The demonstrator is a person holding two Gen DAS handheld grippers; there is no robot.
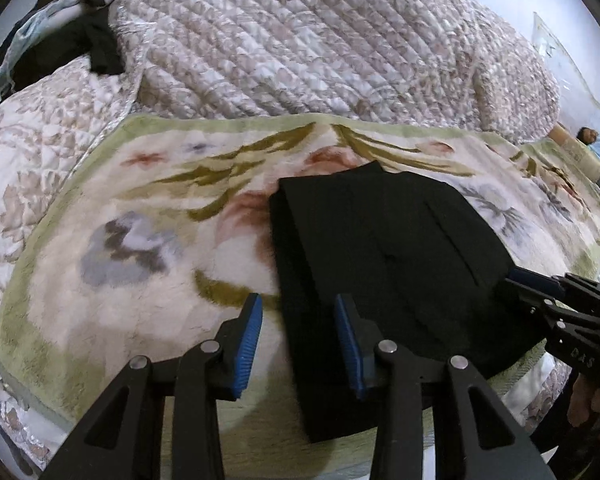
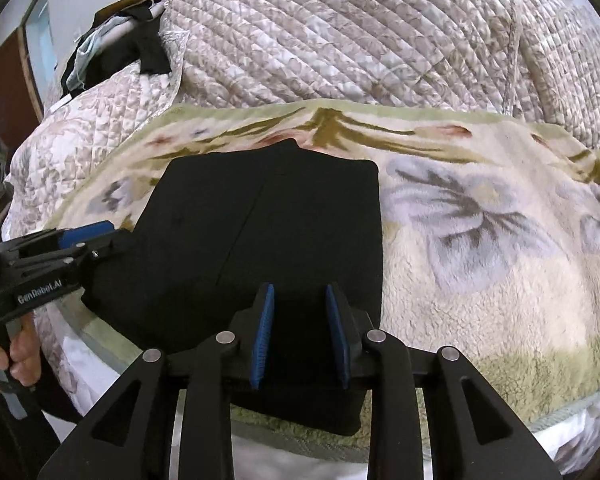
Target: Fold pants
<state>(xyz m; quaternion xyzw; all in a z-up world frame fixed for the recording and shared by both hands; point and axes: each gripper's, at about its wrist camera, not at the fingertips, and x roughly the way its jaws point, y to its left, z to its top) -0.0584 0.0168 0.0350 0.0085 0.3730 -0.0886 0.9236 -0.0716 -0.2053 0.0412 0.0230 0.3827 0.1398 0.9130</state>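
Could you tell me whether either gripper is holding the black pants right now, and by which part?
Nothing is held. The left gripper and the right gripper both stand open over the near edge of the folded black pants, pads apart, gripping no fabric.

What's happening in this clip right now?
A person with a gripper in each hand is folding black pants on a floral blanket spread over a bed. The pants already lie in a compact folded rectangle. The left gripper sits at the bundle's left edge, the right gripper over its near edge. Both have jaws apart with no cloth pinched. A quilted cover lies bunched behind.
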